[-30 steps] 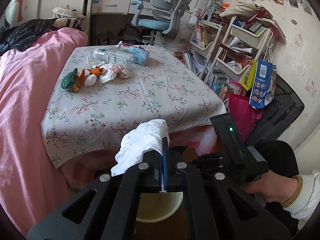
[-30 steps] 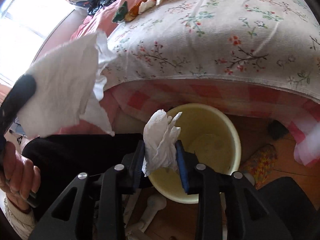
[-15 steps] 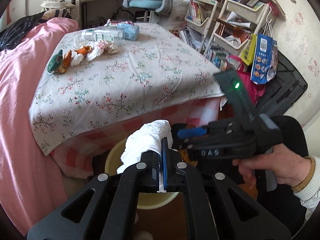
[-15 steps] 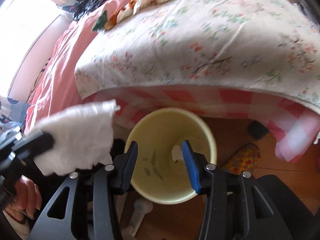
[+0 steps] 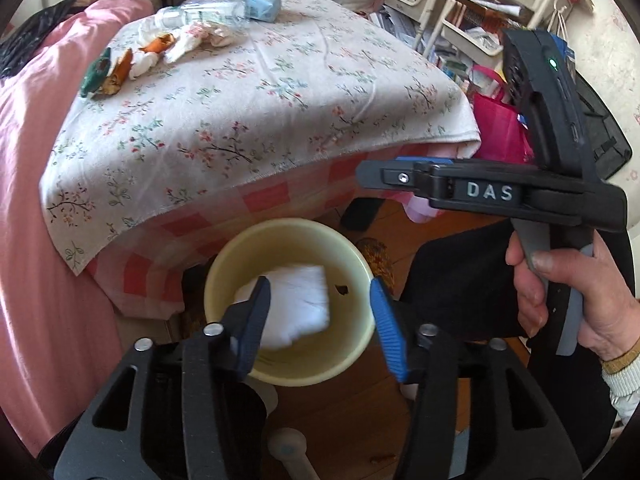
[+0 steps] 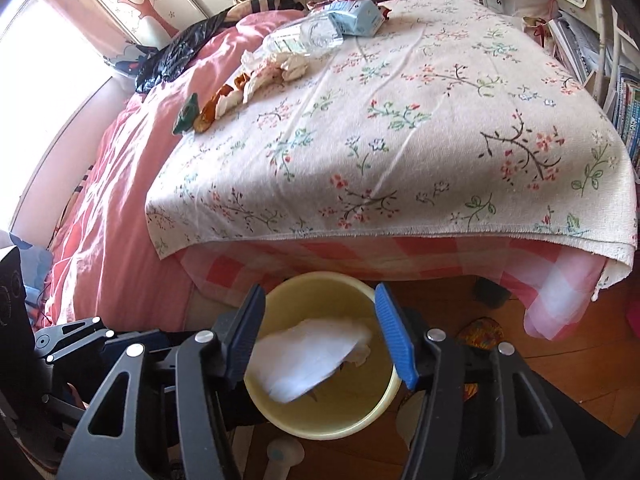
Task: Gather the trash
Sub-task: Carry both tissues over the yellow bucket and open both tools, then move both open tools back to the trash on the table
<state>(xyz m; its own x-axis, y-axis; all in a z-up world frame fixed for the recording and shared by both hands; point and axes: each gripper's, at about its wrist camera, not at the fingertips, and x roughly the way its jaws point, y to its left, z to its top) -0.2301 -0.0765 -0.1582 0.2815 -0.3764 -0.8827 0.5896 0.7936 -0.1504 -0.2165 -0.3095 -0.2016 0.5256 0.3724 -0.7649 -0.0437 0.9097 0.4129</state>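
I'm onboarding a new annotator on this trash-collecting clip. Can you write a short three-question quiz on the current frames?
1. True or false: the left gripper is clamped on a tissue.
2. Multiple choice: where is the large white tissue? A) on the floral tablecloth B) in the yellow bucket C) between the right gripper's fingers
3. Fill in: trash not yet collected, including a clear plastic bottle and crumpled wrappers, lies at the ___ side of the floral tablecloth, away from the bucket.

Key
1. False: both the left gripper and the right gripper are open and hold nothing.
2. B: it lies in the yellow bucket.
3. far
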